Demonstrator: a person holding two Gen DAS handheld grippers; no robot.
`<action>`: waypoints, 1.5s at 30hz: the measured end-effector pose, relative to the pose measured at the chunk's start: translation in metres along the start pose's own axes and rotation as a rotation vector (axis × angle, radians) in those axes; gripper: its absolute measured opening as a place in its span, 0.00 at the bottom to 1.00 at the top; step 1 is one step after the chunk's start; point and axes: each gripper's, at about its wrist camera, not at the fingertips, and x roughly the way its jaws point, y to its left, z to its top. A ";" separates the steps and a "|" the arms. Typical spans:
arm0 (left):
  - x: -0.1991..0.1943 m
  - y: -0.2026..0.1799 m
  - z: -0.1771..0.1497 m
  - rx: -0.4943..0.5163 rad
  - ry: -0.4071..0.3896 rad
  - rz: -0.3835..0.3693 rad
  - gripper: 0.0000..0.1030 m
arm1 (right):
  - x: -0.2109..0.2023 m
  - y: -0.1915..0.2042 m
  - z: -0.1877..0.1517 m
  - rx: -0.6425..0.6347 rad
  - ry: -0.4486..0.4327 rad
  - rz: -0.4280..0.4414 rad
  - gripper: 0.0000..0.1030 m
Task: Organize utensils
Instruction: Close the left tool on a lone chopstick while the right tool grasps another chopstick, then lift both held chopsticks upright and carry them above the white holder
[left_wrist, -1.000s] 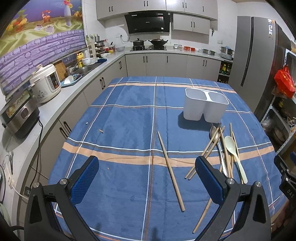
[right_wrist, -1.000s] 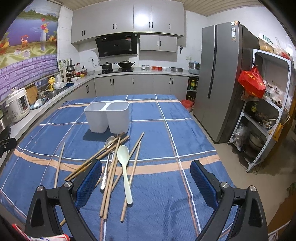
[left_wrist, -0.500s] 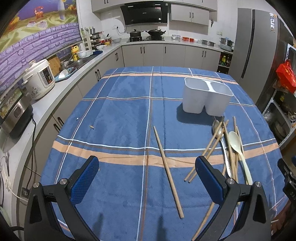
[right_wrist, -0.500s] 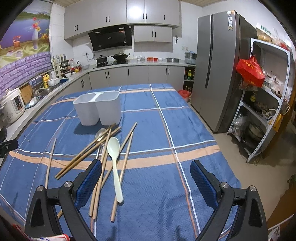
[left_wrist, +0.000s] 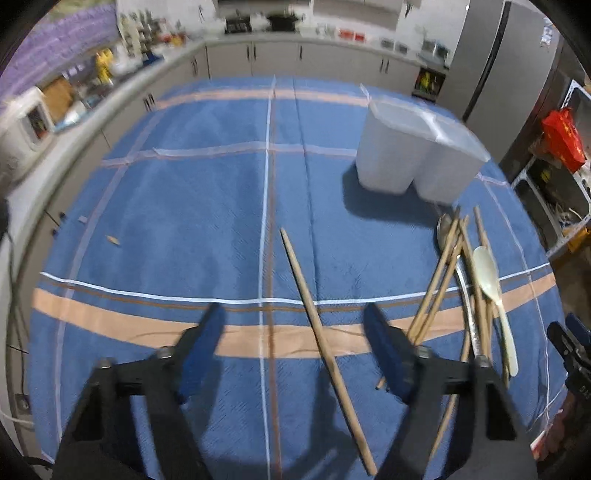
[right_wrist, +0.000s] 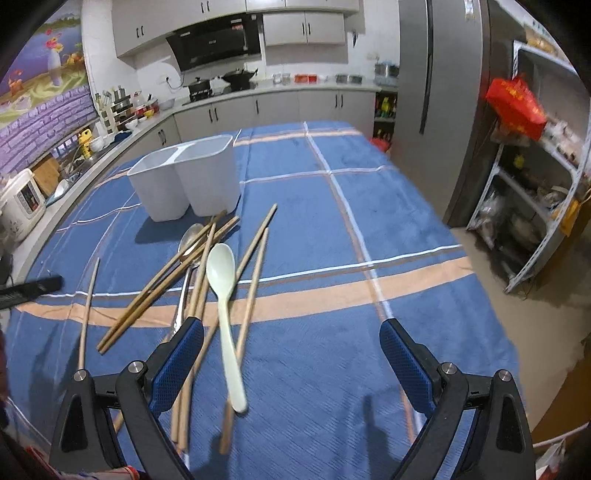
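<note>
**Wooden chopstick sits between the open left jaws; the heap waits under the right**

Wooden and thin, the lone chopstick lies flat on the blue plaid cloth, well apart from the white caddy and nearer the camera than it. The left hand-held gripper hangs over it with its jaws spread wide, one on each side of the stick, holding nothing. I judge the stick light, stiff and round, so it may roll or pivot when pinched; a hold near its middle, where the pads already straddle it, looks the safest.

The right hand-held gripper is likewise spread wide and empty, just beyond the near ends of the heap. That heap, close in front of the caddy, is a crossed pile of chopsticks with a pale plastic spoon on top and a metal spoon partly buried. The plastic spoon is probably light and slick, best taken by its handle; the metal one would be heavier and may drag sticks along.

The cloth covering the counter looks soft and napped, giving some friction but little room for pads to get under flat pieces.

Beyond the caddy are grey cabinets, a stove with pans, a tall grey fridge and, to its right, open shelving.
</note>
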 end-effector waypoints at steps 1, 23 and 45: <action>0.007 0.001 0.002 -0.005 0.016 -0.012 0.64 | 0.007 -0.001 0.005 0.010 0.018 0.015 0.95; 0.075 0.004 0.057 0.012 0.109 -0.059 0.54 | 0.158 0.016 0.115 0.100 0.268 0.080 0.42; 0.004 0.009 0.054 -0.052 -0.072 -0.193 0.04 | 0.065 0.018 0.122 0.133 -0.001 0.186 0.05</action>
